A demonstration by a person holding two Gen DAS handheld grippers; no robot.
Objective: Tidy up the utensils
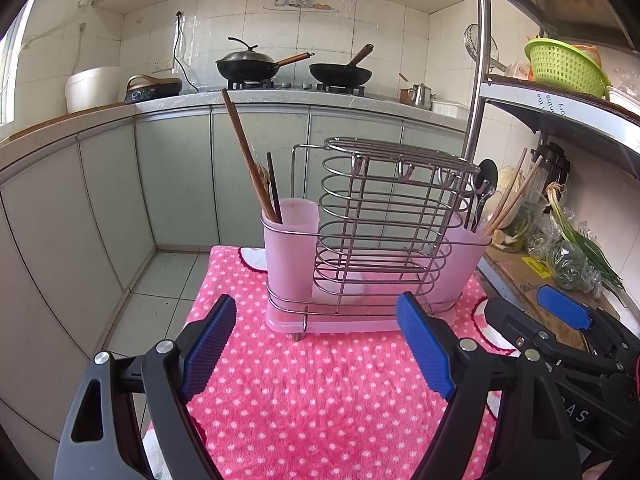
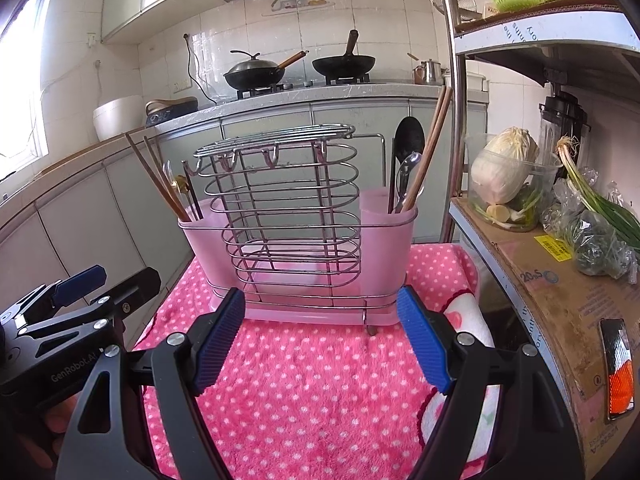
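In the left wrist view, the left gripper (image 1: 316,344) is seen spread wide and empty above a pink dotted towel (image 1: 320,400), with the utensil rack (image 1: 376,240) standing straight ahead of it, apart from the fingertips. The rack's long axis runs across the view, side to side. In its left cup (image 1: 290,240) a pair of brown chopsticks (image 1: 248,160) is held, leaning up and to the left, with a dark utensil beside them; in its right cup (image 1: 466,256) a black spoon (image 1: 487,178), a metal spoon and more chopsticks are held. The right gripper (image 1: 560,312) is seen at the right edge, near the rack's right end. In the right wrist view, the right gripper (image 2: 320,340) is likewise seen released, nothing between its blue pads (image 2: 424,344), and the rack (image 2: 296,220) lies directly ahead, just beyond the fingertips. The left cup (image 2: 196,236) with its chopsticks (image 2: 156,176) is placed up and to the left; the right cup (image 2: 386,220) with its black spoon (image 2: 409,136) and long chopsticks (image 2: 434,140) is placed up and to the right. The left gripper (image 2: 80,292) is visible at the lower left. It is judged that the left cup is nearer the left gripper and the right cup nearer the right one, and that the handles, standing steeply, would have to be gripped from above or across their shafts.
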